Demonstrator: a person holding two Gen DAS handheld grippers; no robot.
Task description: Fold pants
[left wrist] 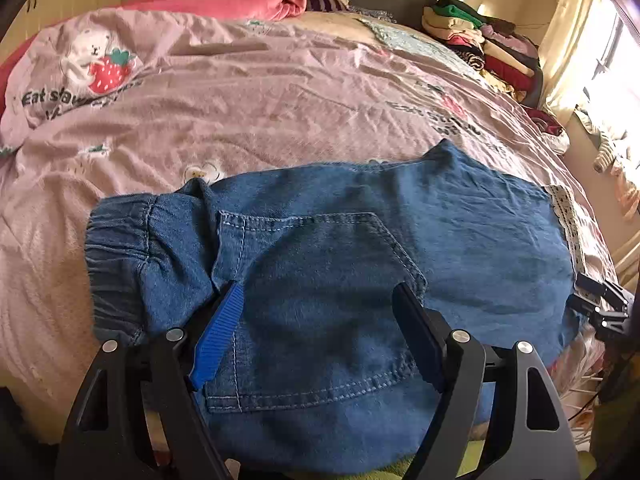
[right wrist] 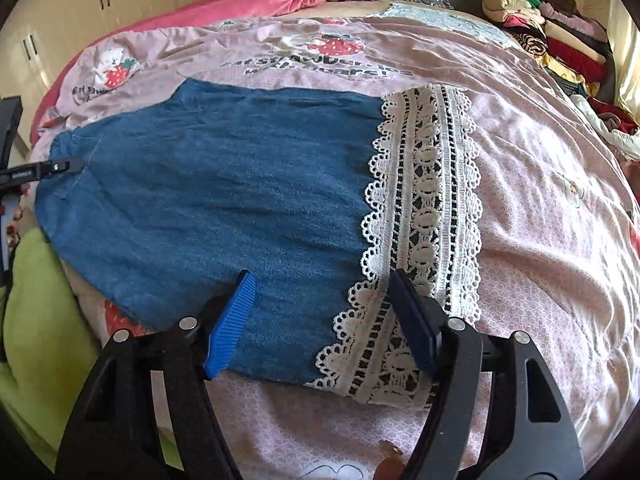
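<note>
The denim pants [left wrist: 340, 264] lie flat on the bed's pink strawberry duvet [left wrist: 224, 112], back pocket up, white lace hem [right wrist: 428, 216] spread out. Both the left tool [left wrist: 316, 304] and right tool [right wrist: 320, 292] hover wide open over them, holding nothing. A stack of folded clothes [left wrist: 480, 40] sits beyond the pants.

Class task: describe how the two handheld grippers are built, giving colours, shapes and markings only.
Both look identical. The left gripper and right gripper have black angular frames with triangular cut-outs and round silver pivot bolts. One finger carries a bright blue ribbed pad; the other pad looks smooth and dark navy. No cables or sleeves visible.
</note>
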